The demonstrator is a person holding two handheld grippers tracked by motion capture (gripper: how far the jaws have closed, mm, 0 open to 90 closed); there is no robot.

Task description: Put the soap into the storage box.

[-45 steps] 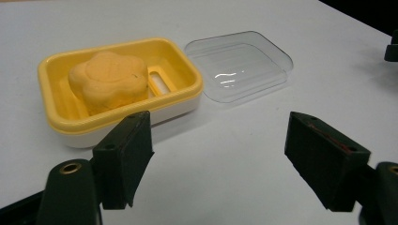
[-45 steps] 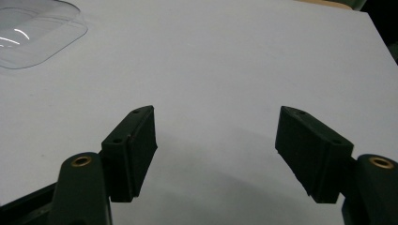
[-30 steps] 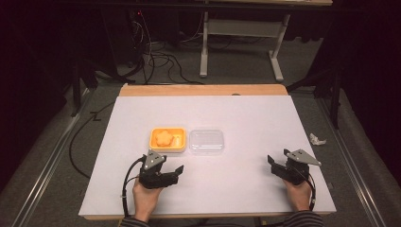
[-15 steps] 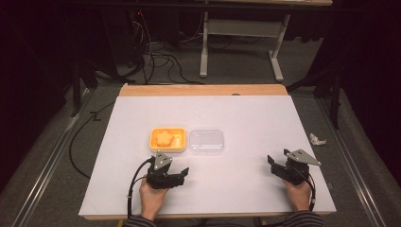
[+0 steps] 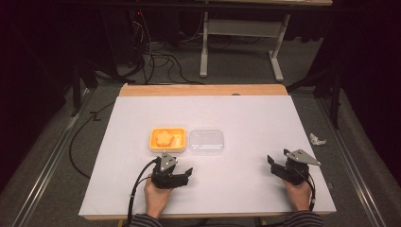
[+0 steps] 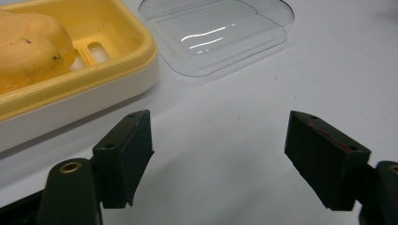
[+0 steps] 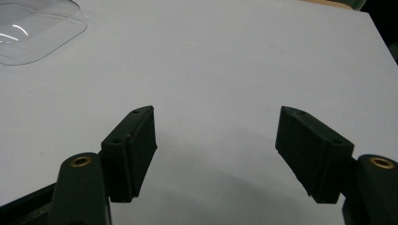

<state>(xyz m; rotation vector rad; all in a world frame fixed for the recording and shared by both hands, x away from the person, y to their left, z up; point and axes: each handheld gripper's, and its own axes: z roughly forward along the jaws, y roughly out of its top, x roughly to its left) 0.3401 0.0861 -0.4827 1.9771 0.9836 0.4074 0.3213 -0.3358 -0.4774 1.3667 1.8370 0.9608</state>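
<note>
White tabletop (image 5: 246,118), wooden strip along far edge. Near the middle-left sits a yellow tray (image 5: 167,139) holding an orange-yellow lump (image 5: 164,137); a clear plastic lid (image 5: 206,140) lies flat just beside the tray on its right, the two touching or nearly so. Crumpled white scrap (image 5: 317,139) on the floor off the tabletop's right edge. Cables and a grey stand base on the floor beyond.

Left claw (image 5: 188,174) rests low on the tabletop just in front of the tray, hand (image 5: 156,198) behind it, pointing right and a little away from the person. In the left gripper view its jaws stand wide apart with bare tabletop between them, gripping nothing; tray (image 6: 84,79) and lid (image 6: 216,33) lie just ahead, nothing between.

Right claw (image 5: 273,163) sits near the tabletop's front right corner, well apart from tray and lid, aimed left toward them. Jaws wide apart, holding nothing; the lid's corner (image 7: 33,33) shows far off at upper left of the right gripper view.
</note>
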